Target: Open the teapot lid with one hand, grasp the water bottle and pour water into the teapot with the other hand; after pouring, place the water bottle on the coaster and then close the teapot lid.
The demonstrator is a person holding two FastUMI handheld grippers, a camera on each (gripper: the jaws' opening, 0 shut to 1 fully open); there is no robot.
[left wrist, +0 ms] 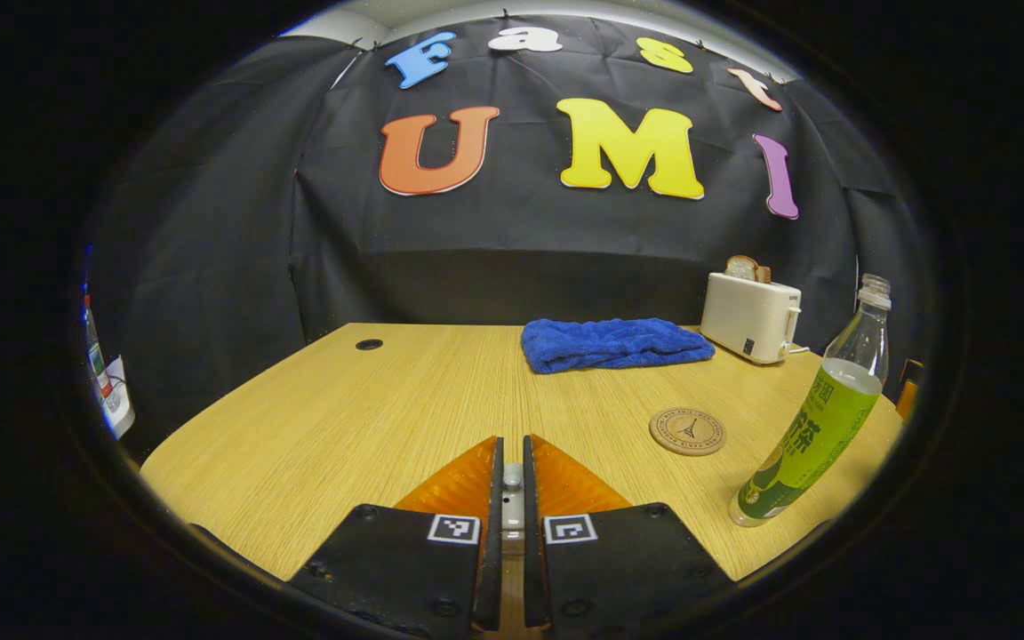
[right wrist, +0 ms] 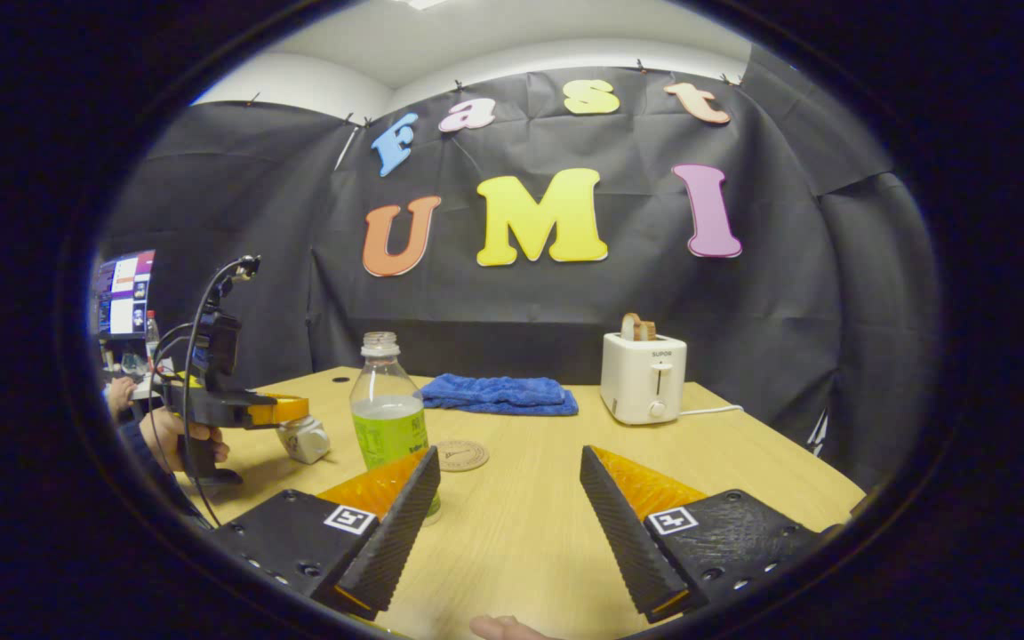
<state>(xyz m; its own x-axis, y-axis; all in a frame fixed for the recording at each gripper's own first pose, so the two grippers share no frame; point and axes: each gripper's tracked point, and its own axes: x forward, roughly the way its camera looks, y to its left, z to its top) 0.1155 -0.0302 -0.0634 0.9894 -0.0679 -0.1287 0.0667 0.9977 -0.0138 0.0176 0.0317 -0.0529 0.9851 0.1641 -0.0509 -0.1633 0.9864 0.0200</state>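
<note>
One towel [left wrist: 614, 344], toaster [left wrist: 750, 316] behind coaster [left wrist: 687, 431], bottle [left wrist: 819, 418].

Blue towel [left wrist: 615, 344] folded at table's [left wrist: 370, 418] far edge, frame centre. White toaster [left wrist: 750, 316] right of it, just beside, bread slice [left wrist: 746, 268] sticking up. Monitor [right wrist: 124, 292] far left in right gripper view.

Even overhead room light falls on the wooden table [left wrist: 370, 418], leaving only soft shadows under the water bottle [right wrist: 388, 413] and toaster [right wrist: 643, 378]. Fisheye distortion bows the table edges and tilts the bottle in the left gripper view. Both views are sharp at centre, dimmer and softer toward the rim, without strong glare.
</note>
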